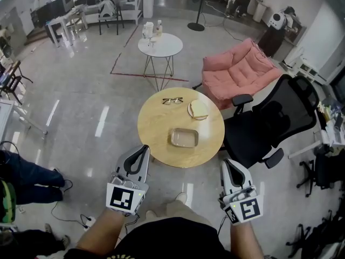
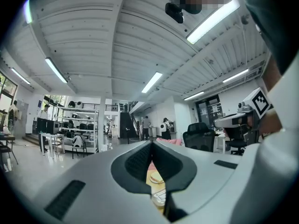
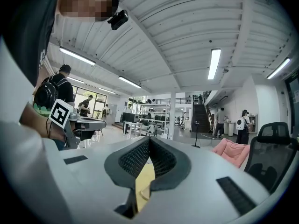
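A round wooden table (image 1: pixel 156 128) stands just ahead of me. On it lie a pair of glasses (image 1: pixel 173 100), a pale plate with something flat on it (image 1: pixel 198 109), and a shallow rectangular tray (image 1: pixel 184 137). My left gripper (image 1: pixel 144 149) hovers off the table's near left edge, shut with nothing in it. My right gripper (image 1: pixel 227 163) hangs off the near right edge, also shut and empty. In the left gripper view the left gripper (image 2: pixel 151 144) has its tips meeting, and the tray (image 2: pixel 159 197) and plate (image 2: pixel 156 178) show through the slit below. The right gripper (image 3: pixel 149 140) shows the tabletop (image 3: pixel 144 178) the same way.
A black office chair (image 1: pixel 275 117) stands right beside the table on the right, with a pink sofa (image 1: pixel 240 69) behind it. A small white round table (image 1: pixel 160 45) with bottles is farther back. A seated person's legs (image 1: pixel 27 177) and floor cables (image 1: pixel 70 212) are at the left.
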